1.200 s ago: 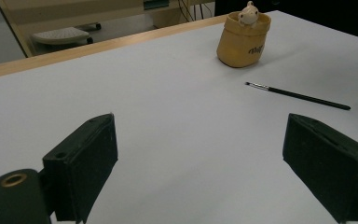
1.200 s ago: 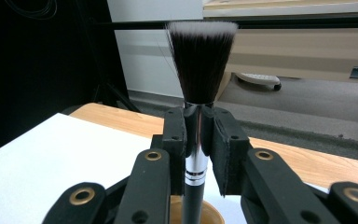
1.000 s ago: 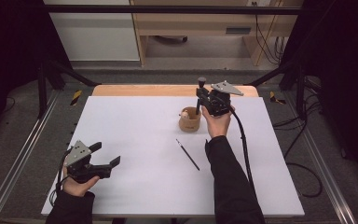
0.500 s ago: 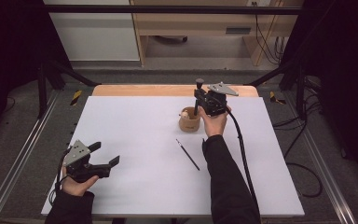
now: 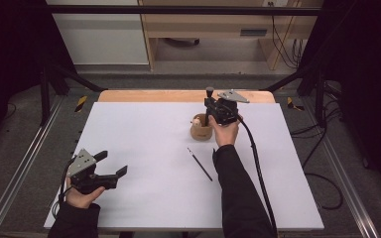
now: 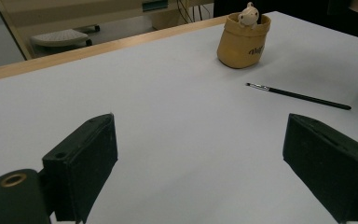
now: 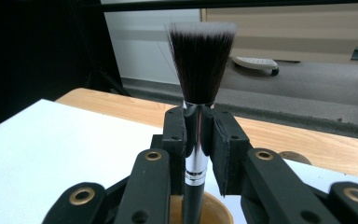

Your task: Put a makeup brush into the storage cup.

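At the left, our left tool (image 5: 113,164) rested on the white worktop (image 5: 144,139), jaws wide and empty. Further right lay a thin black liner brush (image 5: 200,164). Beyond it, our right tool (image 5: 209,106) gripped a black, silver-ferruled makeup brush with flat-topped bristles (image 7: 200,65) upright over the small tan pouch-shaped holder (image 5: 201,130). It seemed light, rigid, perhaps slippery; best held at the ferrule. Its lower handle was hidden.

Upright black brush (image 7: 199,60) over tan holder (image 5: 201,130)
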Demonstrator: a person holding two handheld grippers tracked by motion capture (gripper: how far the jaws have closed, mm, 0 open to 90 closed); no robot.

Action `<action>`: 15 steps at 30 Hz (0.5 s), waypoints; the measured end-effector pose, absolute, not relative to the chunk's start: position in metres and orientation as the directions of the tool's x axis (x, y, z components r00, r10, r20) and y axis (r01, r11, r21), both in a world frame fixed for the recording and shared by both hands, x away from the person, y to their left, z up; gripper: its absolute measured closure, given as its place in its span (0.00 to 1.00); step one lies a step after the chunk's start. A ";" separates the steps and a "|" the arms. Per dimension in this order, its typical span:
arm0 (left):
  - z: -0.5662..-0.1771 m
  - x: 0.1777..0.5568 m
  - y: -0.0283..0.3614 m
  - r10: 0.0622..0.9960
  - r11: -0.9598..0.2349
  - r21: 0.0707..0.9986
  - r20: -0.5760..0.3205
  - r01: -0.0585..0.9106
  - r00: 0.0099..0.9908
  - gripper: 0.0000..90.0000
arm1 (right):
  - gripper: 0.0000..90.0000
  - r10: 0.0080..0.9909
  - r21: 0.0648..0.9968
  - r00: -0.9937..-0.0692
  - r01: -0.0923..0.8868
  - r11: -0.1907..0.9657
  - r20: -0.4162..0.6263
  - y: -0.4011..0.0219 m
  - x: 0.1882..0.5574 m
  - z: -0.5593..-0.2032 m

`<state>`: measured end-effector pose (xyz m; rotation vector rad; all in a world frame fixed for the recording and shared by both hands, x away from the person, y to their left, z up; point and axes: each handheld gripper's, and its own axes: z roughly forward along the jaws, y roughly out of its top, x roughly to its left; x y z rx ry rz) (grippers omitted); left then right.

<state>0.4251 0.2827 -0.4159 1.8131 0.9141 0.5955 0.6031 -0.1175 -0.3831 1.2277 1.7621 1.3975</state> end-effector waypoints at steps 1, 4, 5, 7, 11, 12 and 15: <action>-0.416 0.425 0.283 0.803 -0.235 0.917 -0.003 0.321 0.596 0.10 | 0.86 0.904 0.950 -0.415 0.311 0.033 0.104 -0.117 0.603 -0.384; -0.416 0.425 0.283 0.802 -0.236 0.917 -0.003 0.321 0.597 0.10 | 0.86 0.905 0.948 -0.413 0.317 0.038 0.102 -0.116 0.605 -0.387; -0.416 0.425 0.283 0.802 -0.235 0.918 -0.003 0.320 0.597 0.10 | 0.86 0.906 0.946 -0.411 0.321 0.039 0.102 -0.116 0.605 -0.388; -0.416 0.425 0.283 0.803 -0.235 0.917 -0.003 0.321 0.596 0.10 | 0.86 0.907 0.944 -0.410 0.327 0.042 0.101 -0.116 0.606 -0.389; -0.416 0.425 0.283 0.802 -0.235 0.918 -0.003 0.320 0.597 0.10 | 0.86 0.907 0.940 -0.409 0.336 0.050 0.098 -0.115 0.606 -0.392; -0.416 0.425 0.283 0.801 -0.235 0.918 -0.003 0.319 0.598 0.10 | 0.86 0.909 0.938 -0.405 0.344 0.051 0.100 -0.114 0.606 -0.393; -0.416 0.425 0.283 0.801 -0.237 0.918 0.000 0.317 0.599 0.10 | 0.86 0.909 0.933 -0.405 0.355 0.056 0.099 -0.113 0.607 -0.395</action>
